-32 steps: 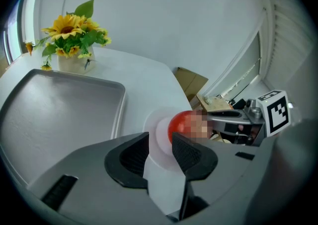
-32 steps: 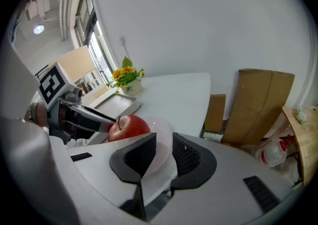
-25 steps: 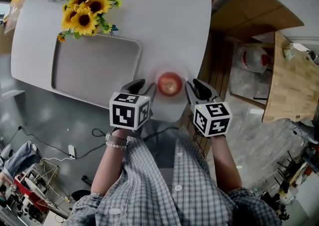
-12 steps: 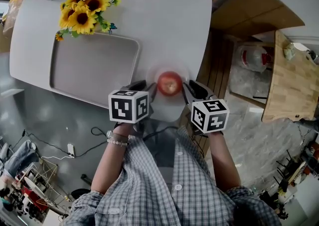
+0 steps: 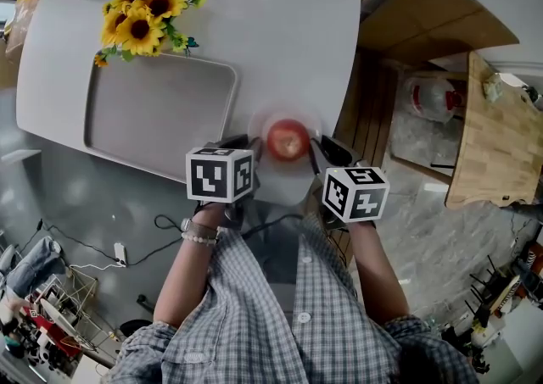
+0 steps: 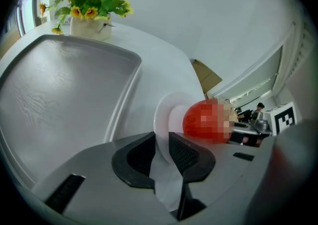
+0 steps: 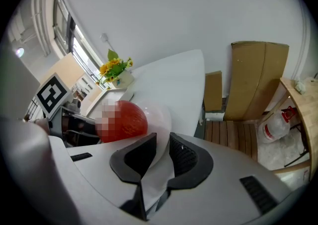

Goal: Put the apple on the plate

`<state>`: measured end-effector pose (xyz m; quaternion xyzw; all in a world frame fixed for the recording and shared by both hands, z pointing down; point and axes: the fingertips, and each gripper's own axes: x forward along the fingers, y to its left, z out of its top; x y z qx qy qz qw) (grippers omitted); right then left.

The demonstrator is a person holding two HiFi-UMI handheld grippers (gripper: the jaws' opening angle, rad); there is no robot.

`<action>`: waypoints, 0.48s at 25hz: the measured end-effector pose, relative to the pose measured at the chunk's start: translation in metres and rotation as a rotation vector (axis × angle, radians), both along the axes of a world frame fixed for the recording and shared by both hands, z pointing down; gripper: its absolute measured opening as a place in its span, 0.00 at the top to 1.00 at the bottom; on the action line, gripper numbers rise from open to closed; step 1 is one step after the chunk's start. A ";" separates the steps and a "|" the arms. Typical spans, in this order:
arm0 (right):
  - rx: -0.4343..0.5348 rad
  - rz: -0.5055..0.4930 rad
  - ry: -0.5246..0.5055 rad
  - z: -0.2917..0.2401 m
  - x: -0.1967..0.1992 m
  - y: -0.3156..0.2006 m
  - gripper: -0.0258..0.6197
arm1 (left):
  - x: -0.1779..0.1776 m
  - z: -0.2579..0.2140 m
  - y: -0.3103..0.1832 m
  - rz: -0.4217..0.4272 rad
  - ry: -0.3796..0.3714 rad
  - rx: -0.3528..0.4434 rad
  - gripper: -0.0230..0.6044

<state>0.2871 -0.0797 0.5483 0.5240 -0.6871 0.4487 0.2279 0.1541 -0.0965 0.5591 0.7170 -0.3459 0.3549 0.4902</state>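
A red apple (image 5: 288,138) sits on a small white plate (image 5: 284,180) at the near edge of the white table (image 5: 280,35). My left gripper (image 5: 246,148) is at the plate's left side and my right gripper (image 5: 321,150) at its right side. In the left gripper view the plate (image 6: 166,114) has its rim running between the jaws of the left gripper (image 6: 161,142); they are closing and the rim fills the gap. The apple (image 6: 203,119) lies just beyond. In the right gripper view the right gripper (image 7: 162,149) pinches the rim of the plate (image 7: 159,114) beside the apple (image 7: 126,119).
A large grey tray (image 5: 161,115) lies left of the plate, with a bunch of sunflowers (image 5: 144,13) behind it. To the right, off the table, stand a cardboard box (image 5: 433,18) and a wooden board (image 5: 501,136). The person's checked shirt fills the bottom of the head view.
Both grippers have rolled a little and drawn in to the plate's sides. Their jaws stood wide beside the plate before; now they have narrowed onto its rim. The apple has not moved.
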 end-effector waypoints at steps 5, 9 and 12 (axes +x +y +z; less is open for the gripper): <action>-0.016 0.026 -0.004 -0.003 0.000 0.004 0.84 | -0.001 -0.003 -0.002 -0.050 0.013 -0.020 0.84; -0.029 0.036 0.000 -0.005 0.004 0.005 0.84 | 0.002 -0.005 -0.002 -0.062 0.014 -0.035 0.85; -0.037 0.046 0.007 -0.005 0.006 0.004 0.84 | 0.004 -0.004 -0.001 -0.069 0.014 -0.054 0.85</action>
